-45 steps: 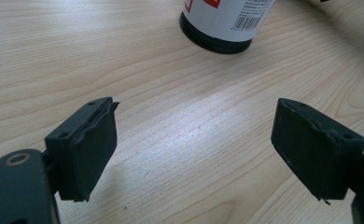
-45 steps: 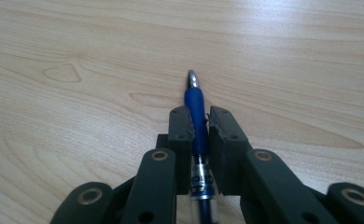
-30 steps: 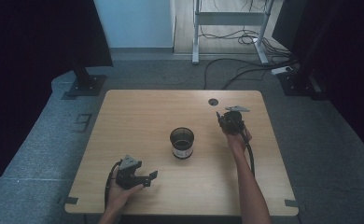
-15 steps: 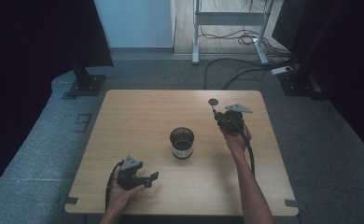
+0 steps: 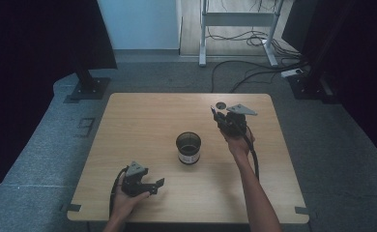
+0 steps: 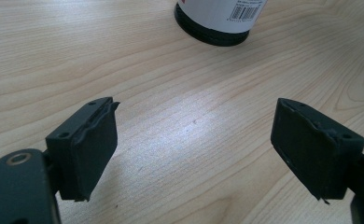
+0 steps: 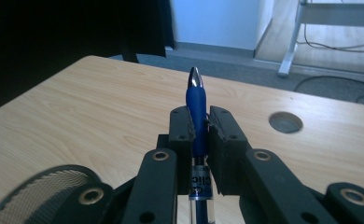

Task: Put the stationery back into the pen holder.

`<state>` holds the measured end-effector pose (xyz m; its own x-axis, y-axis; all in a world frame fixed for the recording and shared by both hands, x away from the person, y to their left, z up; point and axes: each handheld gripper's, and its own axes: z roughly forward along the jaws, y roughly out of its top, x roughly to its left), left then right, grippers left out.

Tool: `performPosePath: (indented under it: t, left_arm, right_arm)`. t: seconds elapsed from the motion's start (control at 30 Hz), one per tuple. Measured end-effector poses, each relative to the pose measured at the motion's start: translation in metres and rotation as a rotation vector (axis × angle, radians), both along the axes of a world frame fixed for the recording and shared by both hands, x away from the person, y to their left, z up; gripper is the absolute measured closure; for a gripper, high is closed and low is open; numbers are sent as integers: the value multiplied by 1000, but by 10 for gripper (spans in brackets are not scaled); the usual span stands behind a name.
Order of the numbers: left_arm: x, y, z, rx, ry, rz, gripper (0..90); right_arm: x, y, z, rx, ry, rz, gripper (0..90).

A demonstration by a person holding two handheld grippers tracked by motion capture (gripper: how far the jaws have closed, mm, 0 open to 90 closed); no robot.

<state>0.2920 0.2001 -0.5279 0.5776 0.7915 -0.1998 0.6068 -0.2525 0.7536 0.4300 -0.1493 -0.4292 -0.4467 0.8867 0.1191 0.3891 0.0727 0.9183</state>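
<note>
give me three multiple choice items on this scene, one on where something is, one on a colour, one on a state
1. Where does the black mesh cup with the white label stand?
A. near the middle of the light wooden table
B. on the grey floor
C. at the table's far left corner

2. What colour is the grip of the pen in the right tool?
A. red
B. blue
C. green

3. How do the jaws of the left tool stand?
A. shut on the cup
B. shut on a pen
C. open, with bare table between them

Answers:
1. A, as the high view shows the cup near the table's middle, between the two hands.
2. B, as the right gripper view shows a blue grip with a silver tip rising from between the jaws.
3. C, as the left gripper view shows the two pads apart over bare wood, the cup farther off.
</note>
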Motion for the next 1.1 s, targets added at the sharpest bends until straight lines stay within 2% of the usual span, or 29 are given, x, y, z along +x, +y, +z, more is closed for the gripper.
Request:
performPosePath:
  t: [0.37,1.1]
  left_arm:
    - [0,-1,-1,2,4,-10,151]
    - [-1,-5,-2,8,12,-30,153]
  right_arm:
    - [-3,27,16,2,-42,47,783]
    - [-3,62,23,17,-64,104,783]
